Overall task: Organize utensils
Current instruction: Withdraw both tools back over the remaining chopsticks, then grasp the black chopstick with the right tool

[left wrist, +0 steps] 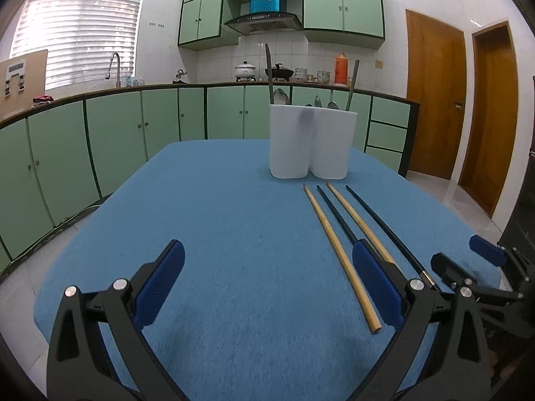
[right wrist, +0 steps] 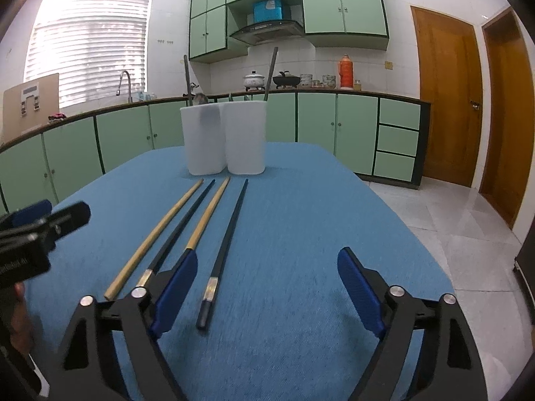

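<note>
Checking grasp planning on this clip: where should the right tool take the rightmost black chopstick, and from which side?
Grip the rightmost black chopstick on its thicker near portion, just beyond the metal band. It lies flat on the blue cloth, pointing at the white holder, so come from above, fingers either side. The right tool is open; its right side is free.

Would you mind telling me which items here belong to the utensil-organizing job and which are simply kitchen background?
Part of the job:
- four chopsticks on the blue table: two wooden, two black
- white two-compartment holder, already holding utensils
- left gripper and right gripper, both open

Just lying about:
- orange thermos
- white pot
- black wok
</note>
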`<state>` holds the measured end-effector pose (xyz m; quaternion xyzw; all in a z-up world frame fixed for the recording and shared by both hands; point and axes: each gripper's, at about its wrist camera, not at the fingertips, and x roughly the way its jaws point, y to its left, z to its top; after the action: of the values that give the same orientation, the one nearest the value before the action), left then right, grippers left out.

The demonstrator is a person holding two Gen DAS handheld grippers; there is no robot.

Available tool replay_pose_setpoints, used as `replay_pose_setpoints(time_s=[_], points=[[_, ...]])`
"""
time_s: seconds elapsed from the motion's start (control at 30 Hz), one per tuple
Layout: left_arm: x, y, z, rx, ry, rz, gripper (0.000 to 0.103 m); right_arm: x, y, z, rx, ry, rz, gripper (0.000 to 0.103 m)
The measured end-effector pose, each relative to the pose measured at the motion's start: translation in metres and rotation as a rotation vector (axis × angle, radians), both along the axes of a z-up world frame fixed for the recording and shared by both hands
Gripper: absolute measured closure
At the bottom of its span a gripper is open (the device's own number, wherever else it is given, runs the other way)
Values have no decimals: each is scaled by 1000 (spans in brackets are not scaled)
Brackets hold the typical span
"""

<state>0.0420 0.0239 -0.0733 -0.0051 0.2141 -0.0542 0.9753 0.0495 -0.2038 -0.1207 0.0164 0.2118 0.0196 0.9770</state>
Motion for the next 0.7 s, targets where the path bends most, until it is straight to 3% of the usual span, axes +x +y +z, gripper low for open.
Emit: replay_pose_setpoints(time_s=[0.27,0.7], points=[[-5,-1,-3,1,3,-1,6,-6,7,-9,-11,10,24,39],[-3,-4,-3,-12,12,-2,6,-7,17,-14,-29,22,52,74]])
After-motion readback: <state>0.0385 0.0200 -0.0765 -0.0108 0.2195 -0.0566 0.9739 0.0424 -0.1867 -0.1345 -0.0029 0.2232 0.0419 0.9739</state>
